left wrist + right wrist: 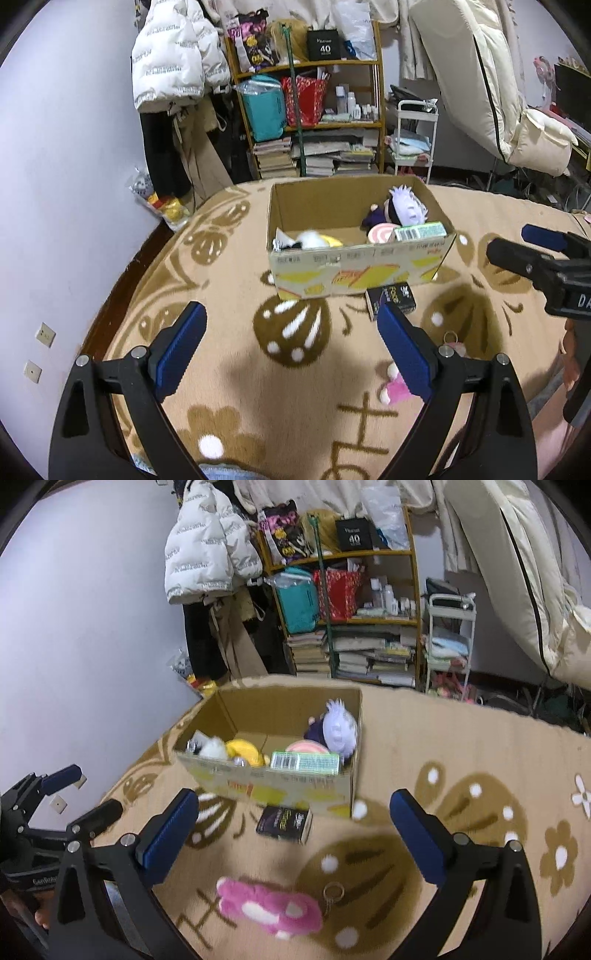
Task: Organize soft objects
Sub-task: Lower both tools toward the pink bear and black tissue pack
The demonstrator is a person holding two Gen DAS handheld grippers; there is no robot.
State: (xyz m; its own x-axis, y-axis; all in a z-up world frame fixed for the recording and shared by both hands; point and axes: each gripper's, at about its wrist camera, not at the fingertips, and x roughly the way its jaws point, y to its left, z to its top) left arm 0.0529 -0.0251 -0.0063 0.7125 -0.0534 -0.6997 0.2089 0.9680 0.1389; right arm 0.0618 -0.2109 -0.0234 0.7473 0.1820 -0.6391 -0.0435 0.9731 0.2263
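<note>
Where right tongs [293, 827] gape, pink plush [269, 908] below.

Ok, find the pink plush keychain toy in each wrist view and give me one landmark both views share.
Left wrist: pink plush toy lower right on the blanket, partly hidden behind the left gripper's right finger.
Right wrist: pink plush toy bottom centre, fully visible, between the open fingers.
Shared landmark: cardboard box.

open blanket [461, 738] right of carton [280, 790], dark box [284, 821] blocking its front
</note>
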